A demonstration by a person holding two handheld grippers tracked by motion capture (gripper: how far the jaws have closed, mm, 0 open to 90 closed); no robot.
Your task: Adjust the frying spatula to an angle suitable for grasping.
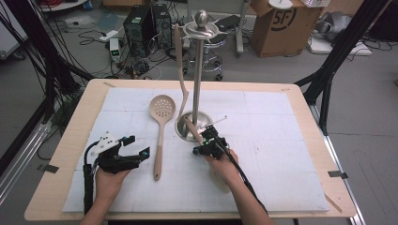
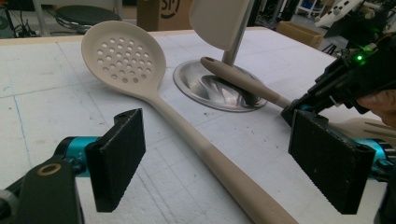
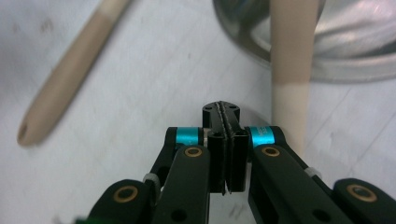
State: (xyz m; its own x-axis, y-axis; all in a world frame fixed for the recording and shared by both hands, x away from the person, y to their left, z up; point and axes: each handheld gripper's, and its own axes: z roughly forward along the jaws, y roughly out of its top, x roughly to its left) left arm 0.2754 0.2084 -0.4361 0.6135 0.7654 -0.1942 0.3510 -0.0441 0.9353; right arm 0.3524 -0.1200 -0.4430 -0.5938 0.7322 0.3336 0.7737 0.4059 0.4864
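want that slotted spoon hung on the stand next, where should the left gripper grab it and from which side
Grip the slotted spoon on the straight handle just below the bowl, coming from above with the left gripper across the shaft. It lies flat on the white mat, handle end toward the person, so the narrow shaft suits the open fingers better than the wide perforated bowl.

A brown cardboard box (image 1: pixel 277 26) with a black round logo stands on the grey floor beyond the desk (image 1: pixel 75 126). Black computer towers (image 1: pixel 146 26) sit among tangled cables, near a wheeled stool base (image 1: pixel 211 61).

Slotted spoon (image 1: pixel 161 123) flat on white mat (image 1: pixel 277 140), left of stand base (image 1: pixel 189 127); left gripper (image 1: pixel 136 152) near front-left corner; right gripper (image 1: pixel 206 146) beside base.
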